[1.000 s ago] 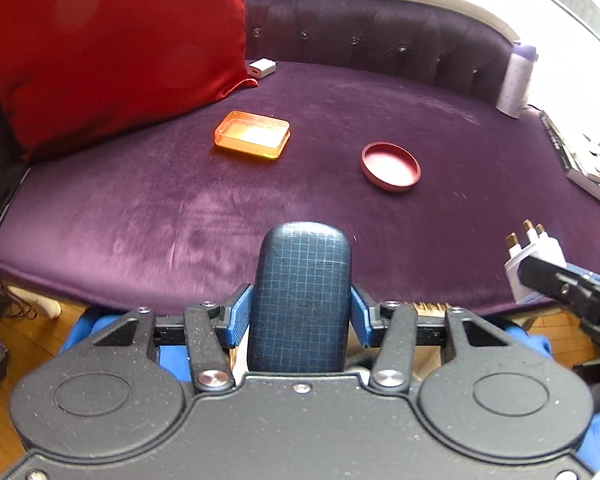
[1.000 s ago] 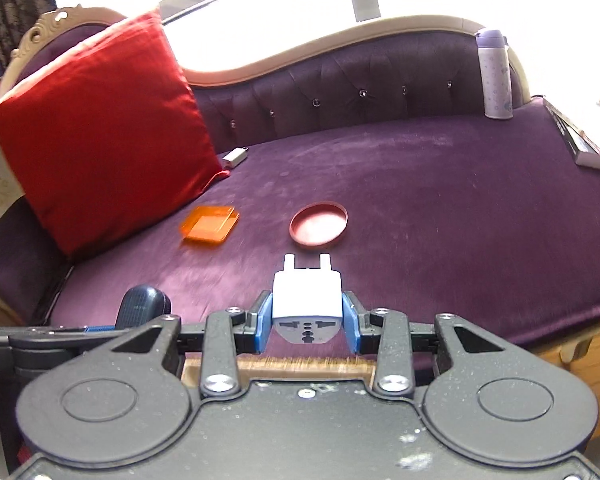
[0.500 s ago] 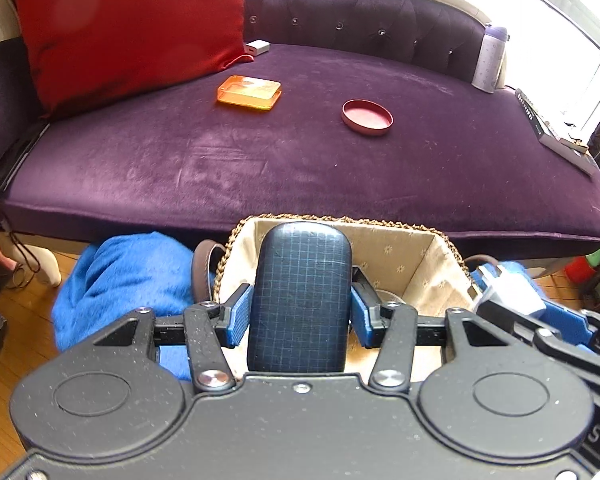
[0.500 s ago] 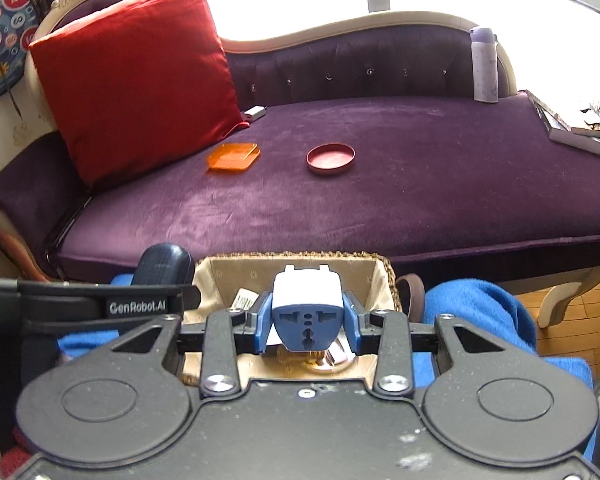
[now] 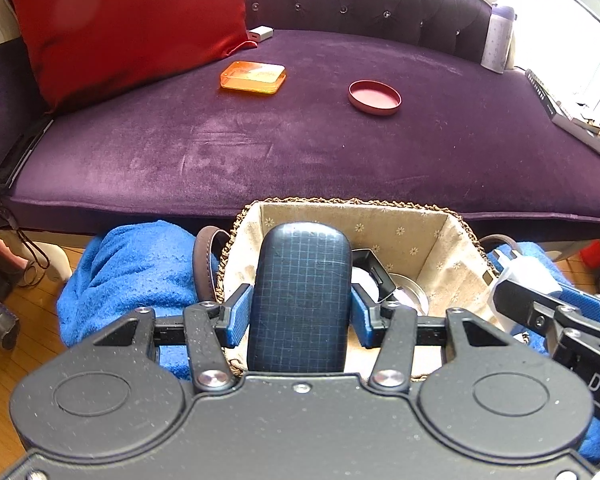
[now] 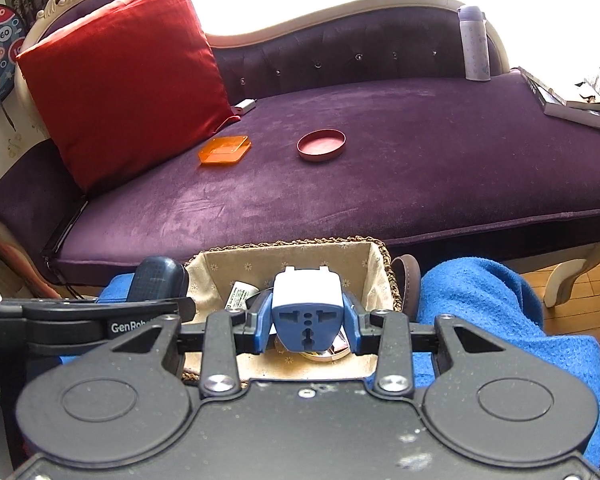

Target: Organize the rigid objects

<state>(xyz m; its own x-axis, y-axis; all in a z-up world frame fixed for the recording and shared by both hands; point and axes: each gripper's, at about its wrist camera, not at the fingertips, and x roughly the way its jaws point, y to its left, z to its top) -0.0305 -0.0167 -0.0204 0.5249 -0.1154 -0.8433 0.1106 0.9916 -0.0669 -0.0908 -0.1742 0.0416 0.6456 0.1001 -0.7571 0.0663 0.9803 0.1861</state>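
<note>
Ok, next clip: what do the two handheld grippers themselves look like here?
Both are alike. The left gripper and the right gripper each have a speckled matte black body with two round raised discs, angular black linkage arms joined by silver screws, and ribbed blue finger pads. The left one, seen side-on from the right camera, carries white lettering starting "GenRob". No cables or sleeves show.

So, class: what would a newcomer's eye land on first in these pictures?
Probably the red cushion at the left end of the purple sofa. Next, the two loads over the basket: a dark case in the left gripper and a white adapter in the right gripper.
</note>
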